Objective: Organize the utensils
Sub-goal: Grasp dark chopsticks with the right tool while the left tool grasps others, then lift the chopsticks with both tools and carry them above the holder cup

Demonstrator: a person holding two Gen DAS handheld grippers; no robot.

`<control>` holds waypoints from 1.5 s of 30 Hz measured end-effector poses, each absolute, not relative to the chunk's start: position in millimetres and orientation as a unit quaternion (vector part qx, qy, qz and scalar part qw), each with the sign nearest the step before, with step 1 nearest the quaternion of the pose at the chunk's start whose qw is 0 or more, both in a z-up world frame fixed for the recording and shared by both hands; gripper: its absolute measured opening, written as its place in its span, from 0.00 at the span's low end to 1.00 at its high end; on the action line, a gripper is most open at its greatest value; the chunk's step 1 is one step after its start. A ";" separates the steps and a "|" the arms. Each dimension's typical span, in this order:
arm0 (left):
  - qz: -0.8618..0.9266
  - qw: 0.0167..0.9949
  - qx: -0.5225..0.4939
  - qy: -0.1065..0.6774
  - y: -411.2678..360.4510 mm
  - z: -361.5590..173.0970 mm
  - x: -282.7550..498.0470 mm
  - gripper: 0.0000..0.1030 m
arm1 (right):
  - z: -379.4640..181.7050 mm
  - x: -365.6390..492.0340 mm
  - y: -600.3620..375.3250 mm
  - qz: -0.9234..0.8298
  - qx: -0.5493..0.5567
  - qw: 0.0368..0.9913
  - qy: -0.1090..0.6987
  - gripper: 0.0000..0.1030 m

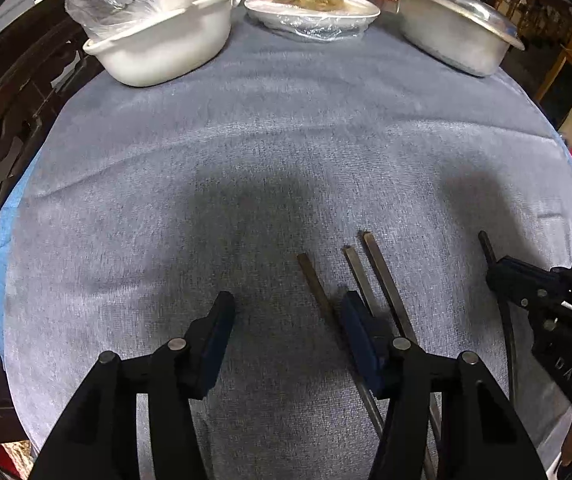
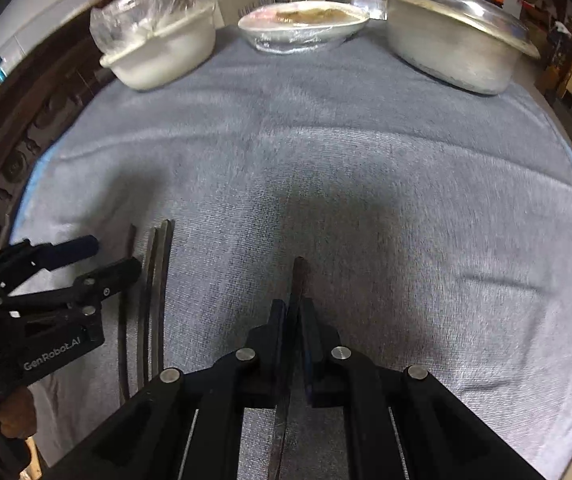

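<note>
Three flat metal utensil handles [image 1: 382, 272] lie side by side on the grey cloth [image 1: 246, 160], and show again in the right wrist view [image 2: 158, 280]. My left gripper [image 1: 288, 304] hangs over them, open. Its right finger [image 1: 360, 336] rests over the middle handle, and the leftmost handle [image 1: 312, 276] lies just inside that finger with no pad pressing on it. From the right wrist view the left gripper [image 2: 112, 256] stands at the left. My right gripper [image 2: 293, 303] is shut on a dark utensil handle [image 2: 300, 274], whose end sticks out past the fingertips. It appears at the right as right gripper [image 1: 496, 270].
At the far edge stand a white basin [image 1: 174, 48] with a plastic bag in it, a film-wrapped plate [image 1: 314, 12] and a lidded metal pot [image 1: 458, 28]. Carved dark woodwork [image 1: 10, 128] runs along the left side. The cloth's blue edge [image 1: 4, 240] is at the left.
</note>
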State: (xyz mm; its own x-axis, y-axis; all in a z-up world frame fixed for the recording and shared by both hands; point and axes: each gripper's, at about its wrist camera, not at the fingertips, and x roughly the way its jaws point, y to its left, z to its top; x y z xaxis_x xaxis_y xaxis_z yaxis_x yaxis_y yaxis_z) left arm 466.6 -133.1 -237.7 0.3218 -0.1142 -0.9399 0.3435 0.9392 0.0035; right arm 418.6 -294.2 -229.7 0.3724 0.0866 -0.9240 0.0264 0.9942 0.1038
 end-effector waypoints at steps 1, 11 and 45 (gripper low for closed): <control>-0.143 0.806 0.099 0.565 -134.1 -237.7 469.9 0.55 | -229.5 419.0 -291.7 0.017 0.042 0.826 0.561 0.08; -0.161 0.822 0.085 0.540 -115.6 -231.5 454.4 0.05 | -228.0 390.4 -305.0 0.026 0.082 0.837 0.541 0.06; -0.111 0.967 -0.064 0.219 20.4 -53.1 162.3 0.04 | -70.1 76.4 -311.9 -0.087 0.163 0.971 0.154 0.06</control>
State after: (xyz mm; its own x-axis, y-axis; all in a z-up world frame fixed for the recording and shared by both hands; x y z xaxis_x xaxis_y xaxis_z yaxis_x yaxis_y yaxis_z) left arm 162.3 20.4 -53.1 0.8795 -0.2431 -0.4092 0.1873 0.9671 -0.1720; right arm 76.4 -311.9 -70.1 0.9374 -0.1195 -0.3270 0.2195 0.9319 0.2886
